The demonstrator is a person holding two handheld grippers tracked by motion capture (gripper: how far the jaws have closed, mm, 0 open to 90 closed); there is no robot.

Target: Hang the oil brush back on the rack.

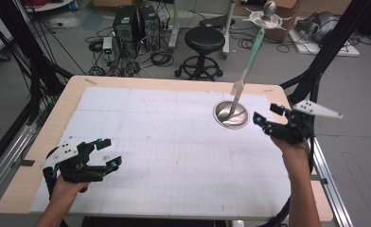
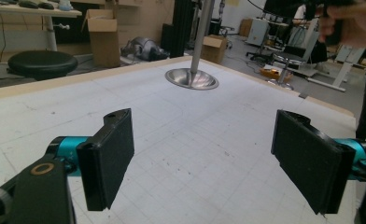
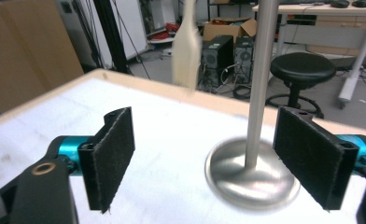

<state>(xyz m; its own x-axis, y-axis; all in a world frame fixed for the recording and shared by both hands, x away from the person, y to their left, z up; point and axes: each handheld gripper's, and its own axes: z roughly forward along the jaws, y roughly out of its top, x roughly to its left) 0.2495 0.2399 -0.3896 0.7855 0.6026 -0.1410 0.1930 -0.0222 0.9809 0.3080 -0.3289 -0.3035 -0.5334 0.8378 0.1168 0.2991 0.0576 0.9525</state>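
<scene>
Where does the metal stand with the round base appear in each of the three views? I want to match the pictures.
High view: the metal stand is right of centre on the white mat, its pole rising to a hook top with a spatula hanging there.
Left gripper view: the stand is at upper centre, far across the mat.
Right gripper view: the stand is close, at lower right.
Shared landmark: the black stool on the floor beyond the table.

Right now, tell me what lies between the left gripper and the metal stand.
Nothing: in the high view, bare white gridded mat stretches from the left gripper to the metal stand. The left gripper view shows that too.
</scene>
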